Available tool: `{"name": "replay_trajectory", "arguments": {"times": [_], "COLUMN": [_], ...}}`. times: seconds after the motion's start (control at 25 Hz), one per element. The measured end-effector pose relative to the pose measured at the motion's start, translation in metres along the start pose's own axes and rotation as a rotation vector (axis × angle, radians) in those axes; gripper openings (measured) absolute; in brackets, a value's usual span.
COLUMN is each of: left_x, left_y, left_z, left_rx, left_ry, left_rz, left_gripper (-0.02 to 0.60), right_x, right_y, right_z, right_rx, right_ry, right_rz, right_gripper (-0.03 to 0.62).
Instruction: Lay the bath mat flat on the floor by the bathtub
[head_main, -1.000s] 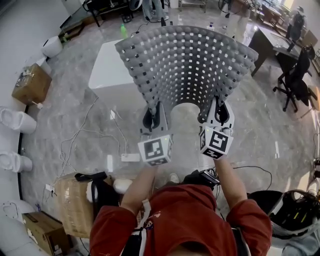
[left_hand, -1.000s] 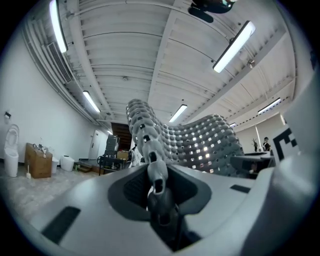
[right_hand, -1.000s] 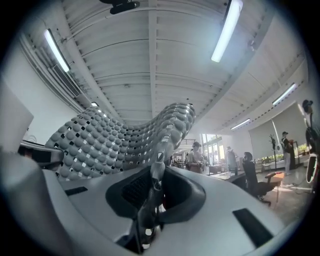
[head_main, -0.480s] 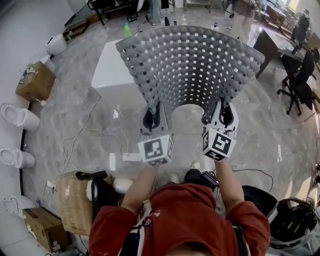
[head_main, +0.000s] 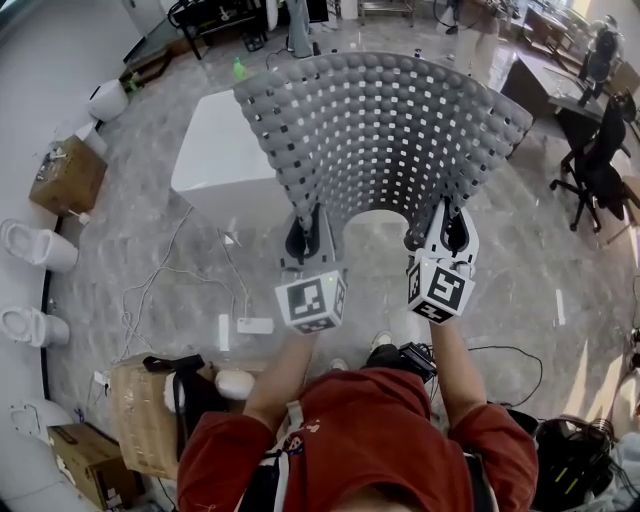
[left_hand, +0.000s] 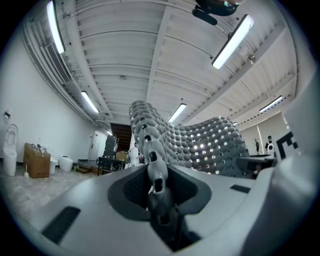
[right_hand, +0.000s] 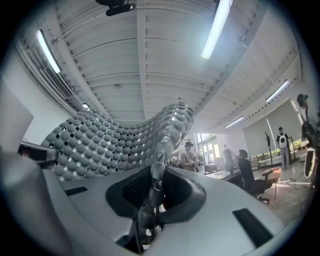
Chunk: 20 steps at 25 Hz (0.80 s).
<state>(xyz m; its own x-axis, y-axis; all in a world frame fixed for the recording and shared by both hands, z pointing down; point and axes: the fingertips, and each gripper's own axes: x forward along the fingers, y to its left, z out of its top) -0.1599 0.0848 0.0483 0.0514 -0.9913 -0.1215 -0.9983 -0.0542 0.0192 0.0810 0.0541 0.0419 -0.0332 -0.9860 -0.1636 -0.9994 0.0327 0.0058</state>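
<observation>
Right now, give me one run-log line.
left gripper: shut on mat | right gripper: shut on mat | mat: held up, not laid

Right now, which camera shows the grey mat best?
The head view: the whole mat curves between the left gripper and right gripper, each shut on its near edge. Each gripper view shows only the pinched edge and part of the bumpy surface against the ceiling.

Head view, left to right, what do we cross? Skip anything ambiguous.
box → tub → left claw → right claw → chair. The mat spans both claws, so it's left out.
</observation>
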Motion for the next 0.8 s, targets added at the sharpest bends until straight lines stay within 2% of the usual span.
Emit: {"name": "replay_trajectory", "arguments": {"times": [0.12, 0.36, 0.64, 0.8], "left_x": [0.005, 0.073, 0.112, 0.121], "left_y": [-0.001, -0.080, -0.136, -0.146], "left_z": [-0.008, -0.005, -0.026, -0.046], "left_rx": [-0.006, 0.004, 0.001, -0.002], "left_ry": [-0.006, 0.026, 0.082, 0.137], "left_rz": [-0.015, -0.033, -0.039, -0.037], "left_gripper": [0.092, 0.092, 0.092, 0.092], "right_x": [0.001, 0.057, 0.087, 0.096], "right_y": [-0.001, -0.087, -0.150, -0.162], "right_z": [-0.007, -0.007, -0.029, -0.049], "right_rx": [0.001, 0.012, 0.014, 0.011], "right_ry": [-0.007, 0.024, 0.083, 0.134], "right_rz": [-0.014, -0.039, -0.054, -0.053], "right_gripper": [0.063, 0.063, 0.063, 0.063]}}
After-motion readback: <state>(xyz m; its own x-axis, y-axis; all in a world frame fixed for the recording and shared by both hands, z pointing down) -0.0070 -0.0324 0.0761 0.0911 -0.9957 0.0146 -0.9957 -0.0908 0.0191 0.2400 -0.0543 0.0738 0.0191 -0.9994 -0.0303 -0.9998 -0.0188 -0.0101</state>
